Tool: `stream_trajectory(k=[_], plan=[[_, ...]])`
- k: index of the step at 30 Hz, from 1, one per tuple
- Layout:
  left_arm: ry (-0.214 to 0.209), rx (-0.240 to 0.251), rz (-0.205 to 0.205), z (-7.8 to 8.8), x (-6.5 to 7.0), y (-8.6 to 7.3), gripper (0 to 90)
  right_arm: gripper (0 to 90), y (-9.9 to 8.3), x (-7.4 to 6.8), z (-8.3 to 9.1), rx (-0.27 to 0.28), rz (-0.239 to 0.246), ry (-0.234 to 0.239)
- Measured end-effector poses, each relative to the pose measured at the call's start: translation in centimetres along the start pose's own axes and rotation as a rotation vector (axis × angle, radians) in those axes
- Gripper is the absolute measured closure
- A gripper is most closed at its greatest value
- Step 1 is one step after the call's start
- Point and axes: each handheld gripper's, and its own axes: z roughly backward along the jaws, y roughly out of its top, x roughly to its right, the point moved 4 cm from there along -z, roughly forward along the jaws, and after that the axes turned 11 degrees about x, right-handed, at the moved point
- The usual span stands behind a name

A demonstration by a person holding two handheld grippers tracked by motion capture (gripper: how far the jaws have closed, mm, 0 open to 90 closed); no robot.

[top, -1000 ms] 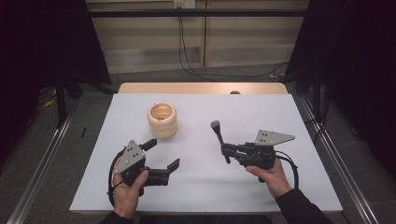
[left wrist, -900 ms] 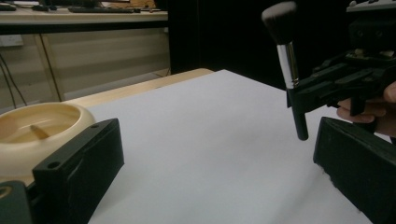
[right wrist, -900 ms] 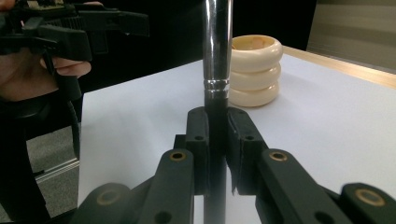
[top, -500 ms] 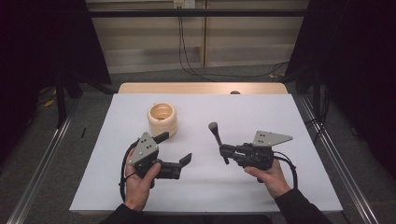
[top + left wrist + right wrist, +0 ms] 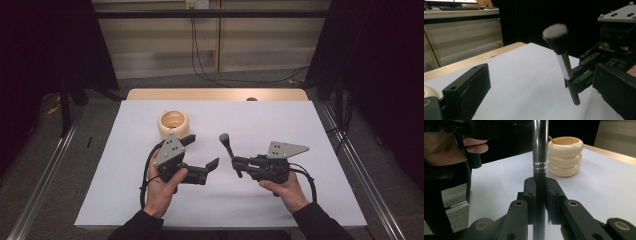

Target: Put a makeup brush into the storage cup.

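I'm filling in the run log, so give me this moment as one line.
right tool: shut on makeup brush, bristles up | left tool: open, empty, beside brush | cream holder: on white table, untouched

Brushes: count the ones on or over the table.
1. The brush stands nearly upright over the table's middle, its handle clamped in the right gripper, bristles up. The holder may hide others inside.

My high view looks forward, down on whole desk [image 5: 280,120]; both gripper views sit low, close; all three share brush [image 5: 560,50].
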Motion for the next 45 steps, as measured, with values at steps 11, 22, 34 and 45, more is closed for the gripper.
stream_trajectory(k=[11,22,34,45], plan=[[-0.032,-0.01,-0.027,-2.0,0.7,0.0,3.1,79.7,-0.1,-0.1,-0.2,0.007,-0.009,0.004],[-0.043,-0.021,-0.021,-3.3,1.6,-0.2,12.1,79.7,-0.1,-0.1,-0.3,0.014,-0.008,-0.002],[-0.106,-0.052,0.041,-3.6,1.6,-0.7,46.8,79.7,-0.1,-0.1,-0.3,0.011,-0.005,-0.006],[-0.129,-0.057,0.093,-3.7,1.8,-1.1,71.1,79.7,-0.2,-0.1,-0.4,0.009,-0.004,0.0]])
